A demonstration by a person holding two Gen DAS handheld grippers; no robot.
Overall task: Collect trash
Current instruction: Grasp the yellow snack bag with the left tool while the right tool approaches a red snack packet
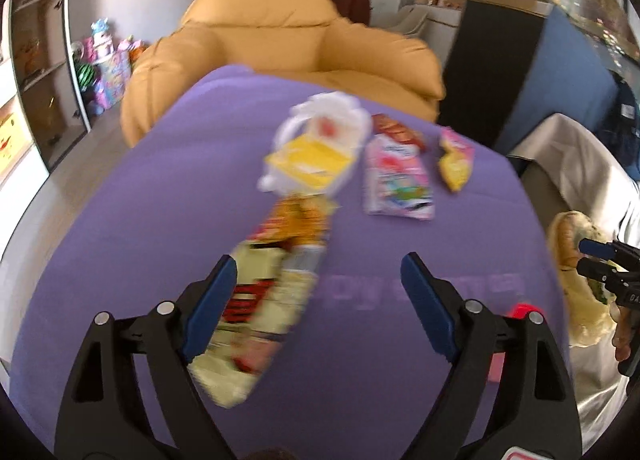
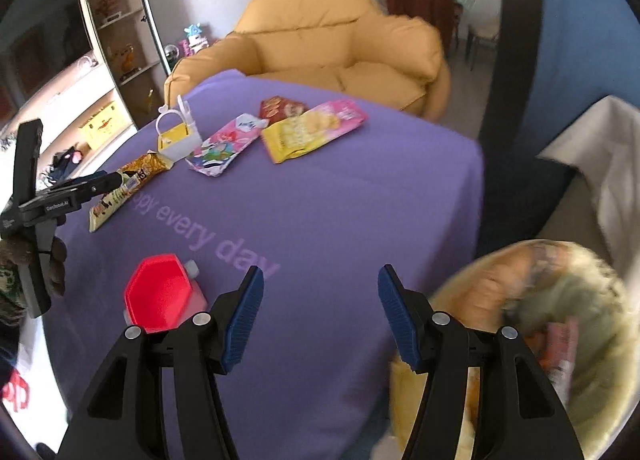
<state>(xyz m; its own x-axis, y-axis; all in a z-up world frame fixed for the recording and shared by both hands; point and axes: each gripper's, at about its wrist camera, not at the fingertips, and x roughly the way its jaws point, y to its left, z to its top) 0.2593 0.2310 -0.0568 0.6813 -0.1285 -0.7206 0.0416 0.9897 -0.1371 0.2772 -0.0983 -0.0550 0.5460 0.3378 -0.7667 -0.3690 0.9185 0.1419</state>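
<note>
Several snack wrappers lie on the purple-clothed table (image 2: 360,200). A long yellow-brown wrapper (image 1: 264,300) lies under my left gripper (image 1: 318,260), close to its left finger; the jaws stand wide open and touch nothing. Farther back are a pink wrapper (image 1: 396,176), a red-brown one (image 1: 396,130) and a yellow-pink one (image 1: 454,158). My right gripper (image 2: 320,271) is open and empty over the table's near right corner. Beside that corner stands a round bag-lined bin (image 2: 560,248) with wrappers inside. The right wrist view shows the left gripper (image 2: 114,180) over the long wrapper (image 2: 124,188).
A small white basket with a yellow insert (image 1: 316,148) sits behind the long wrapper. A pink container with a red cap (image 2: 160,292) stands near the table's front. A yellow armchair (image 2: 332,40) is behind the table, shelves (image 2: 112,20) to the left, a white cloth (image 2: 600,148) to the right.
</note>
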